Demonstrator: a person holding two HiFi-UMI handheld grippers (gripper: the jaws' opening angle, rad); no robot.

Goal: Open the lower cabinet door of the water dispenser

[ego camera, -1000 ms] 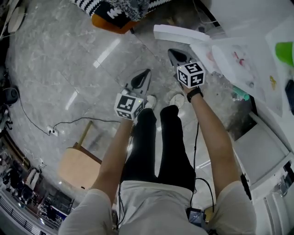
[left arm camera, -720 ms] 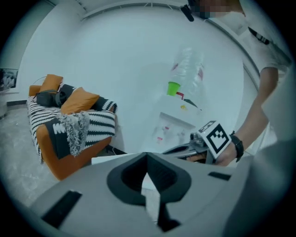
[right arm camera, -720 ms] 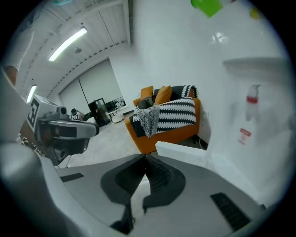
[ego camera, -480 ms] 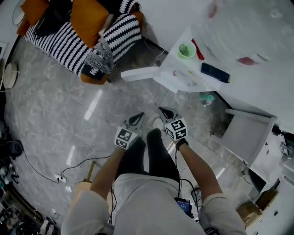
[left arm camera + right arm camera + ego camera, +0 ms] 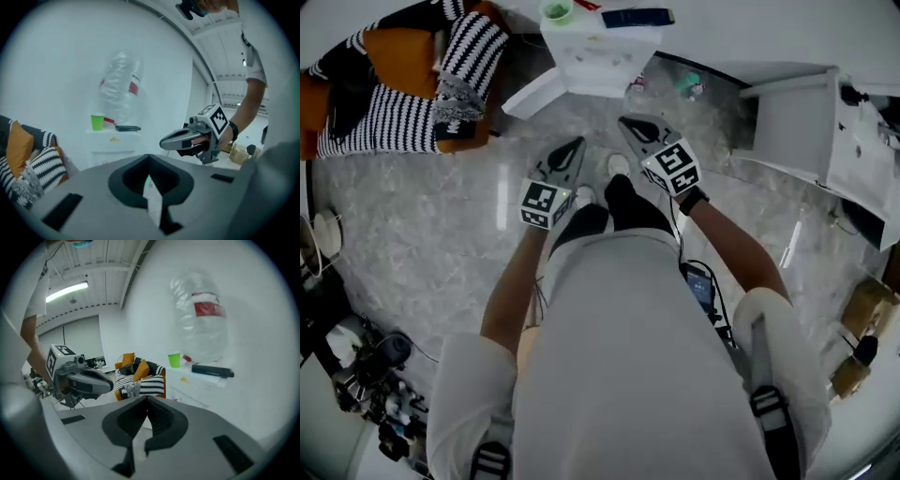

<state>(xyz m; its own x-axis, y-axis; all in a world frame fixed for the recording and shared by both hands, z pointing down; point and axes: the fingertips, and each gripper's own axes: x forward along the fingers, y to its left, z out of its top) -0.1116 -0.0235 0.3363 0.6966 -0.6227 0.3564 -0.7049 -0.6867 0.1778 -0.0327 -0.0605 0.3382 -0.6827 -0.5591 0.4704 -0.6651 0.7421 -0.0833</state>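
Observation:
The white water dispenser [image 5: 600,52] stands at the top of the head view, with a green cup [image 5: 555,11] and a dark flat device [image 5: 636,17] on its shelf. A white panel [image 5: 530,92] juts out from its lower left near the floor; it looks like the lower door swung open. My left gripper [image 5: 575,145] and right gripper [image 5: 628,123] are held side by side in the air, short of the dispenser. Both point toward it, jaws together, nothing in them. In the gripper views the lower cabinet is hidden behind my own jaws [image 5: 149,157] [image 5: 147,398].
A sofa with striped and orange cushions [image 5: 403,84] sits left of the dispenser. White furniture [image 5: 797,112] stands to its right, and a cardboard box [image 5: 867,309] is on the floor at far right. A clear water bottle [image 5: 204,319] tops the dispenser.
The person has risen from a crouch to standing. Both grippers came up from near the floor and now sit back from the dispenser, which has slid to the top of the head view.

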